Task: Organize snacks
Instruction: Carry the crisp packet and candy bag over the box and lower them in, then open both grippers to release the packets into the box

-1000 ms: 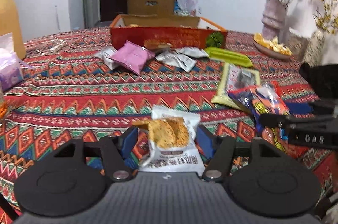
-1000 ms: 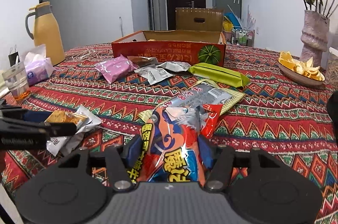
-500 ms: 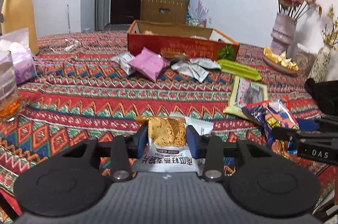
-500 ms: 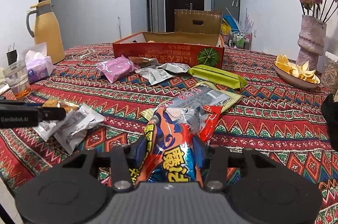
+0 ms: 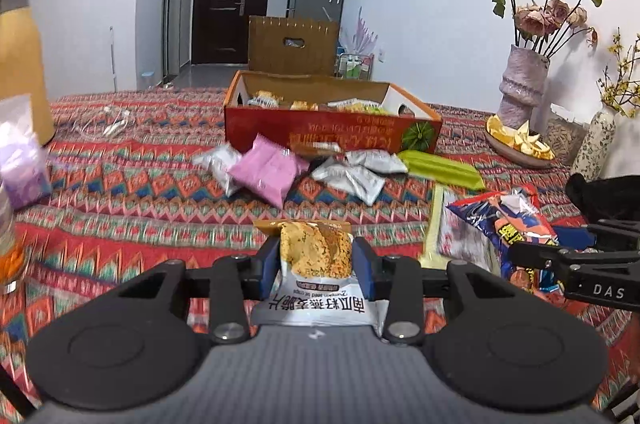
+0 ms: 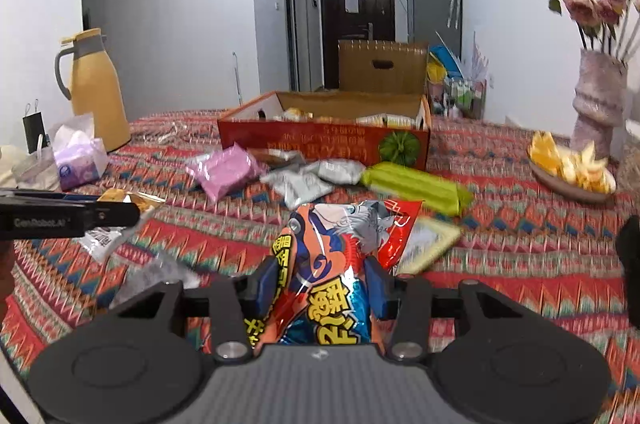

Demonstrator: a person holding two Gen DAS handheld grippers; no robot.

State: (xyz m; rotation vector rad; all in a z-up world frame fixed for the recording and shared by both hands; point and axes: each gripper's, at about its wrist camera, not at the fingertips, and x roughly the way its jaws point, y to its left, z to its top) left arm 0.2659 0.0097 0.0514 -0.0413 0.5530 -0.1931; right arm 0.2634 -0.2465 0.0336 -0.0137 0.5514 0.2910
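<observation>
My left gripper [image 5: 316,262] is shut on a white oat-crisp packet [image 5: 316,264] and holds it above the tablecloth. My right gripper [image 6: 326,282] is shut on a red and blue cartoon snack bag [image 6: 340,264], also lifted; the bag also shows in the left wrist view [image 5: 504,220]. The red cardboard box [image 5: 332,133] [image 6: 324,139] stands open at the far middle with several snacks inside. In front of it lie a pink packet [image 5: 268,171], silver packets [image 5: 360,169] and a green packet [image 5: 440,167].
A yellow-green flat packet [image 6: 428,244] lies under the right bag. A bowl of yellow chips [image 6: 572,171] and a flower vase [image 6: 596,95] stand right. A yellow thermos [image 6: 96,91], a tissue pack [image 6: 78,159] and a glass [image 5: 8,248] stand left.
Both grippers have closed on their packets and lifted them off the cloth. Both views have risen and now look into the red box.
</observation>
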